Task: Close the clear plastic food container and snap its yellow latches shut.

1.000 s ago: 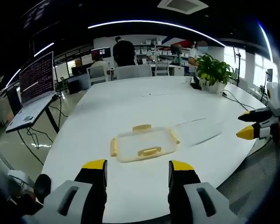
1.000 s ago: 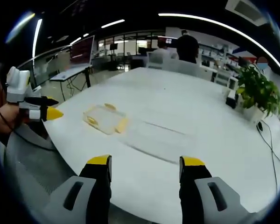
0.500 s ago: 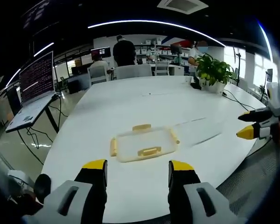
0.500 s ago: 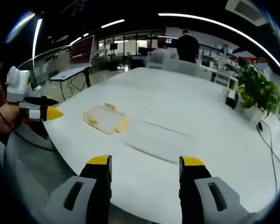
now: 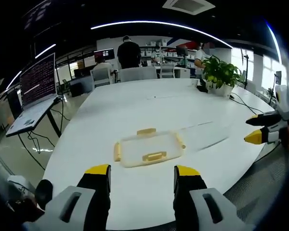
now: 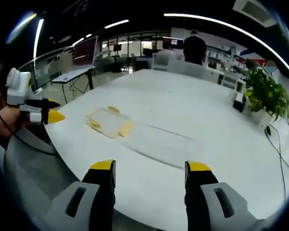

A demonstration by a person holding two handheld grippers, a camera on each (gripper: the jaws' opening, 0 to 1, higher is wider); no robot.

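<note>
Container (image 5: 149,148) dead ahead of left tongs (image 5: 141,174), long axis crosswise on tabletop (image 5: 135,103); right tongs (image 6: 149,169) farther; both agape, empty.

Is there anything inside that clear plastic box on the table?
The clear container looks empty: the white table shows through it. Yellow latches sit at its sides. Small contents would be too faint to make out.

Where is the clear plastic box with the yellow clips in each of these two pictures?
Left gripper view: the box lies on the white table, low in the middle, just beyond the left gripper.
Right gripper view: the box lies left of centre, near the table's edge, beyond the right gripper.
Shared landmark: the potted plant, at upper right in both views.
</note>
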